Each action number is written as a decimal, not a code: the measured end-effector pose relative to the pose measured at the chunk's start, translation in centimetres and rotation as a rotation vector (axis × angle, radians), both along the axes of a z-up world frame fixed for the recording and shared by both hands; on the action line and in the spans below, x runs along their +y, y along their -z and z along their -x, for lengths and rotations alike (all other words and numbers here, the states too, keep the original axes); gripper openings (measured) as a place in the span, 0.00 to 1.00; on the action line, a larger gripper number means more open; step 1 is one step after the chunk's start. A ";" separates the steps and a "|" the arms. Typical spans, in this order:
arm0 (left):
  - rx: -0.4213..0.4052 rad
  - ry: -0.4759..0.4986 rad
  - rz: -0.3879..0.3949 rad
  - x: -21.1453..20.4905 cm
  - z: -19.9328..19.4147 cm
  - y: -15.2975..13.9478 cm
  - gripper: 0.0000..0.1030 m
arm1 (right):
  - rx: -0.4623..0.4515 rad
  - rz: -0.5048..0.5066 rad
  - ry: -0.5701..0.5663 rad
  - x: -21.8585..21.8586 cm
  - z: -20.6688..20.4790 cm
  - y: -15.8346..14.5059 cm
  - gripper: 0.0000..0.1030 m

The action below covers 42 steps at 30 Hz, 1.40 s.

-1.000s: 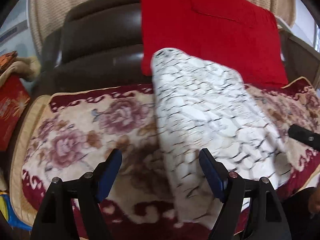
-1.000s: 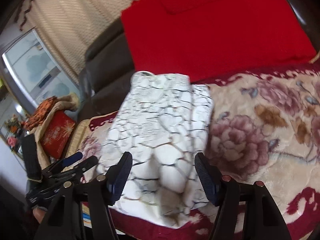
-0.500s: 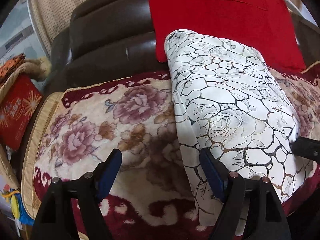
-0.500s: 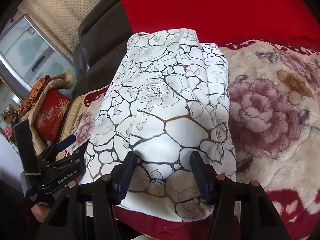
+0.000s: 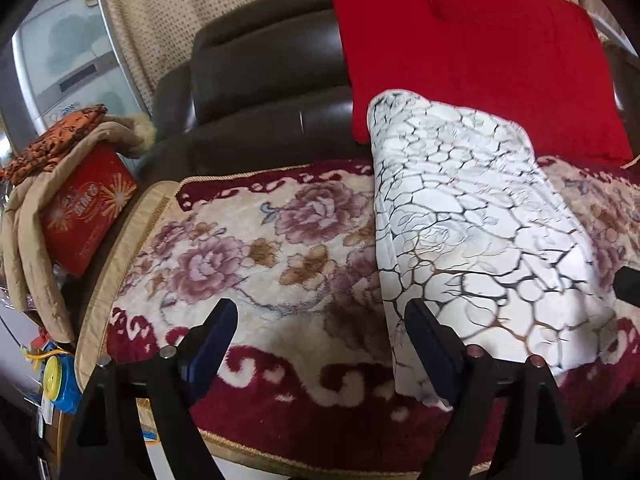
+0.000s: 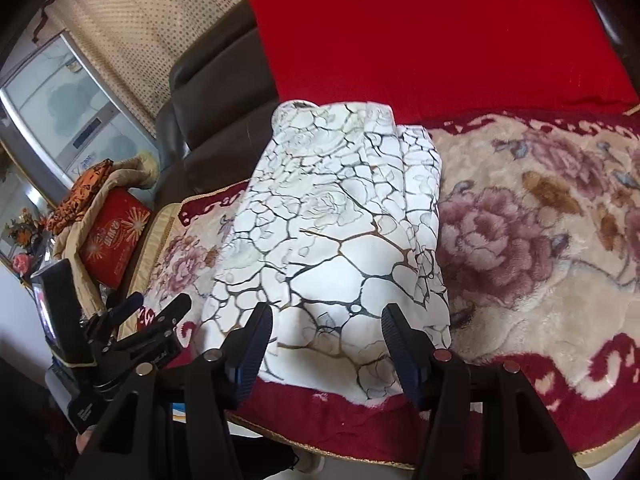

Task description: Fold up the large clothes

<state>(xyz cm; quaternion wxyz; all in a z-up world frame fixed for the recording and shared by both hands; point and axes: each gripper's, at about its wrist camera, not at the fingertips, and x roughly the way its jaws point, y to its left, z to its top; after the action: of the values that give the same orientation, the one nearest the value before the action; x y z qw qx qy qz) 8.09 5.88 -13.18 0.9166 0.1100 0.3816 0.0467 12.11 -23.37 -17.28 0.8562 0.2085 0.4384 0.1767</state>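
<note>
White crackle-patterned garment (image 6: 336, 236) is laid as a narrow folded strip on the floral plush sofa cover (image 5: 256, 248). Left tool (image 5: 320, 344) and right tool (image 6: 326, 340) are both released — nothing gripped. Next judged: near hem to be grasped, folded toward the backrest.

Lying folded on the floral blanket (image 6: 520, 208): a white garment (image 6: 340, 232) (image 5: 472, 216) printed with dark and golden crackle lines and faint rose outlines. Resting as a long, narrow bundle, stacked in several layers, running from the blanket's front edge to its back edge. Overhanging the blanket's front border slightly at the near end. Showing layered folds along the right side.
</note>
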 end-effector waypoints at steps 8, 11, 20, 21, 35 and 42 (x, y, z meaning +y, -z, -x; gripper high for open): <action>-0.054 0.005 -0.014 -0.4 2.3 -2.8 0.83 | -0.030 -0.016 -0.008 -0.1 1.3 -1.2 0.60; -0.077 0.005 -0.016 -0.5 3.3 -4.1 0.83 | -0.048 -0.024 -0.004 -0.4 1.8 -2.0 0.60; -0.145 0.017 -0.017 -1.4 6.5 -8.2 0.84 | -0.072 0.023 0.014 -1.0 4.3 -5.9 0.62; -0.146 0.017 -0.013 -1.4 6.8 -8.6 0.84 | -0.072 0.023 0.017 -1.2 4.6 -6.2 0.63; -0.233 -0.037 -0.001 -1.6 11.3 -13.7 0.85 | -0.202 0.077 0.033 -1.7 10.4 -12.0 0.67; -0.266 -0.028 0.006 -1.7 13.8 -15.3 0.85 | -0.254 0.111 0.037 -1.3 12.9 -14.0 0.69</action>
<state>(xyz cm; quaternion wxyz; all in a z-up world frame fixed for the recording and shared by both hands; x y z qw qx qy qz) -5.74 4.13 2.15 0.9587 0.0949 0.2581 0.0725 -0.81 -24.71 -3.33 0.9181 0.1446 0.3319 0.1613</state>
